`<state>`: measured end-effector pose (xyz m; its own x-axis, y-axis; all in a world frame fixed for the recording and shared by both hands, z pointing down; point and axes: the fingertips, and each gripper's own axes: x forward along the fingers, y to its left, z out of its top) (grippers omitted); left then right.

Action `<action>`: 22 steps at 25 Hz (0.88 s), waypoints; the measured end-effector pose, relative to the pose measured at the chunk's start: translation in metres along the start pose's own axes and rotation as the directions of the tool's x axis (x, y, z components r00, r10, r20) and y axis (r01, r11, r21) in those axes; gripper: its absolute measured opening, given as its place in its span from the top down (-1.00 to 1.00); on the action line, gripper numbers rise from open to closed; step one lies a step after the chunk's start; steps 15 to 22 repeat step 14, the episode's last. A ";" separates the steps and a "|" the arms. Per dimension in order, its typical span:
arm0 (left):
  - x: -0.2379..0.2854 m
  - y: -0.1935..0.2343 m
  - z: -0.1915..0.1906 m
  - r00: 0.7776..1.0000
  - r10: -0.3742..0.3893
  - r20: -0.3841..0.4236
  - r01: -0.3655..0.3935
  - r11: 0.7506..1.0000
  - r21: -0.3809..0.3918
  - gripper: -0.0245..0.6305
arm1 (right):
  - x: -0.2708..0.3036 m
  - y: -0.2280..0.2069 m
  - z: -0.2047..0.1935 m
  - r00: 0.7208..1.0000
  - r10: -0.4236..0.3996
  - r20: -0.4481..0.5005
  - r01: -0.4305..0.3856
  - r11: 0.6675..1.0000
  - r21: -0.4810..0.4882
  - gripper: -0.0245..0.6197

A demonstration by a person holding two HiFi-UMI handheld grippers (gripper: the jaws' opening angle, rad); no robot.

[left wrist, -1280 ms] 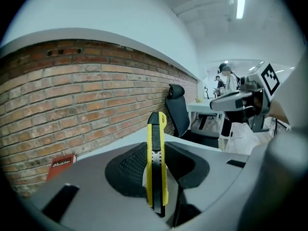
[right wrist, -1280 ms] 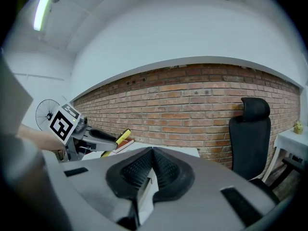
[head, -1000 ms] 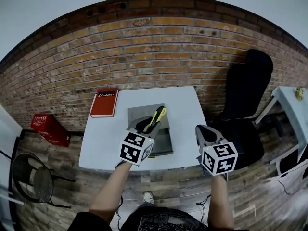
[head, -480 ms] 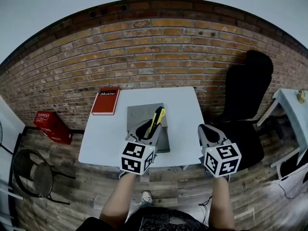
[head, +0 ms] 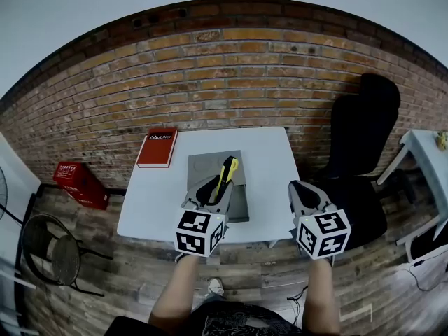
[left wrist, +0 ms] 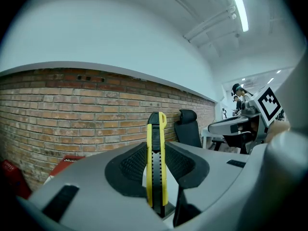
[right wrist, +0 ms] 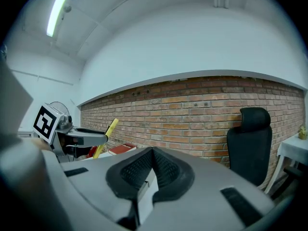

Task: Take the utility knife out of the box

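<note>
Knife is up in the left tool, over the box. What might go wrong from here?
The left tool grips the utility knife near one end, and much of its length sticks out past the pads, so it may pivot or slip. It hangs above the grey box, so a slip would probably drop it into the box or onto the table.

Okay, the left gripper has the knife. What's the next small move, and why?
Probably carry the knife sideways over bare table and lower it there. The left gripper is shut on it, and it appears to hang above the box, not yet set down.
</note>
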<state>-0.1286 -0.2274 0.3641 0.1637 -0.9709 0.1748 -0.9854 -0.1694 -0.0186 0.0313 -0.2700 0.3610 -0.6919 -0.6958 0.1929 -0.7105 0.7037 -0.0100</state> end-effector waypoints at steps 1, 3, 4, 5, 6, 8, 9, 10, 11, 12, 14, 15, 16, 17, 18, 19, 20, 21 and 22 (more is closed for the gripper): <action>0.000 0.001 -0.001 1.000 0.000 -0.001 0.000 1.000 0.002 0.54 | 0.000 0.000 0.000 1.000 -0.001 0.002 0.001 1.000 0.002 0.87; 0.000 0.002 -0.002 1.000 0.000 -0.007 0.000 1.000 0.007 0.54 | 0.000 0.001 0.000 1.000 -0.003 0.004 0.003 1.000 0.001 0.87; 0.000 0.002 -0.003 1.000 0.000 -0.011 0.000 1.000 0.011 0.54 | 0.000 0.002 0.001 1.000 -0.002 0.004 0.002 1.000 0.000 0.87; 0.000 0.001 -0.004 1.000 0.001 -0.015 0.000 1.000 0.014 0.54 | 0.000 0.002 0.001 1.000 -0.001 0.005 0.001 1.000 -0.001 0.87; 0.001 0.001 -0.004 1.000 0.001 -0.018 -0.001 1.000 0.016 0.54 | 0.000 0.003 0.001 1.000 0.000 0.005 0.001 1.000 -0.002 0.87; 0.001 0.002 -0.005 1.000 0.003 -0.021 -0.002 1.000 0.015 0.54 | 0.000 0.003 0.002 1.000 0.000 0.004 0.000 1.000 -0.002 0.87; 0.001 0.003 -0.005 1.000 0.003 -0.021 -0.003 1.000 0.012 0.54 | 0.001 0.003 0.002 1.000 0.000 0.003 0.000 1.000 -0.001 0.87; 0.002 0.004 -0.005 1.000 0.004 -0.021 -0.003 1.000 0.009 0.54 | 0.001 0.003 0.002 1.000 -0.001 0.003 0.001 1.000 -0.001 0.87; 0.002 0.005 -0.005 1.000 0.004 -0.019 -0.004 1.000 0.007 0.54 | 0.001 0.003 0.002 1.000 -0.002 0.004 0.002 1.000 -0.001 0.87; 0.002 0.006 -0.005 1.000 0.003 -0.018 -0.003 1.000 0.006 0.54 | 0.002 0.003 0.002 1.000 -0.003 0.004 0.003 1.000 -0.002 0.87; 0.002 0.007 -0.006 1.000 0.002 -0.016 -0.002 1.000 0.004 0.54 | 0.002 0.003 0.001 1.000 -0.004 0.005 0.004 1.000 -0.003 0.87; 0.002 0.007 -0.006 1.000 0.002 -0.016 -0.002 1.000 0.004 0.54 | 0.002 0.003 0.001 1.000 -0.004 0.005 0.004 1.000 -0.003 0.87; 0.002 0.007 -0.006 1.000 0.002 -0.016 -0.002 1.000 0.004 0.54 | 0.002 0.003 0.001 1.000 -0.004 0.005 0.004 1.000 -0.003 0.87; 0.002 0.007 -0.006 1.000 0.002 -0.016 -0.002 1.000 0.004 0.54 | 0.002 0.003 0.001 1.000 -0.004 0.005 0.004 1.000 -0.003 0.87; 0.002 0.007 -0.006 1.000 0.002 -0.016 -0.002 1.000 0.004 0.54 | 0.002 0.003 0.001 1.000 -0.004 0.005 0.004 1.000 -0.003 0.87; 0.002 0.007 -0.006 1.000 0.002 -0.016 -0.002 1.000 0.004 0.54 | 0.002 0.003 0.001 1.000 -0.004 0.005 0.004 1.000 -0.003 0.87; 0.002 0.007 -0.006 1.000 0.002 -0.016 -0.002 1.000 0.004 0.54 | 0.002 0.003 0.001 1.000 -0.004 0.005 0.004 1.000 -0.003 0.87; 0.002 0.007 -0.006 1.000 0.002 -0.016 -0.002 1.000 0.004 0.54 | 0.002 0.003 0.001 1.000 -0.004 0.005 0.004 1.000 -0.003 0.87; 0.002 0.007 -0.006 1.000 0.002 -0.016 -0.002 1.000 0.004 0.54 | 0.002 0.003 0.001 1.000 -0.004 0.005 0.004 1.000 -0.003 0.87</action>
